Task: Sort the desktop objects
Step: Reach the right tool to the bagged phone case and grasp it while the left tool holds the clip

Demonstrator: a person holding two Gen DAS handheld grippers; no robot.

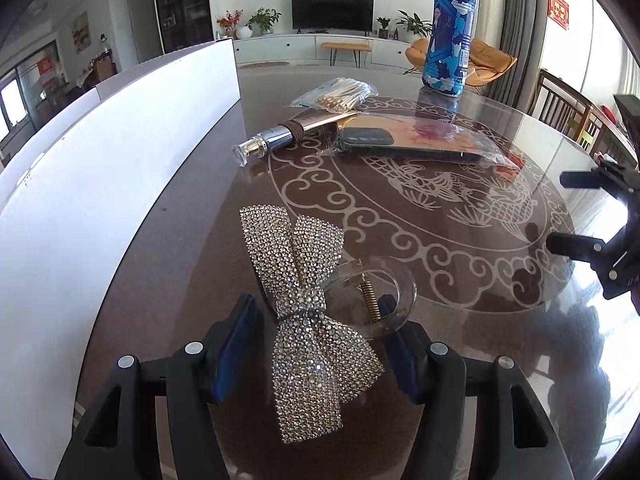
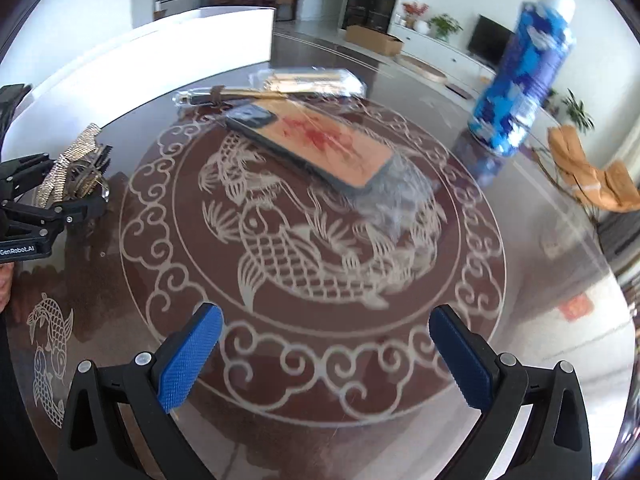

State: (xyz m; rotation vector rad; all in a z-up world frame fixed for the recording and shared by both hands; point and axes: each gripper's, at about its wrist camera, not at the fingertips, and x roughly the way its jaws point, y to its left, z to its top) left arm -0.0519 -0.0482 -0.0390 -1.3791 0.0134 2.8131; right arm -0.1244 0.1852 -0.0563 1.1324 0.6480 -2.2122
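Observation:
A rhinestone bow hair clip point(image 1: 310, 320) with a clear claw lies on the dark glass table between the fingers of my left gripper point(image 1: 320, 344); the blue pads stand either side of it and contact is unclear. It also shows in the right wrist view point(image 2: 72, 168) inside the left gripper point(image 2: 78, 182). My right gripper point(image 2: 326, 354) is open and empty above the fish pattern; it shows at the right edge of the left wrist view point(image 1: 560, 212). A phone case in plastic wrap point(image 1: 416, 140) point(image 2: 320, 144), a cosmetic tube point(image 1: 280, 136) and a bag of cotton swabs point(image 1: 340, 94) lie further back.
A blue patterned bottle point(image 1: 450, 36) point(image 2: 516, 84) stands upright at the far right of the table. White storage boxes point(image 1: 100, 152) point(image 2: 160, 52) line the left side of the table. Chairs point(image 1: 568, 108) stand beyond the right rim.

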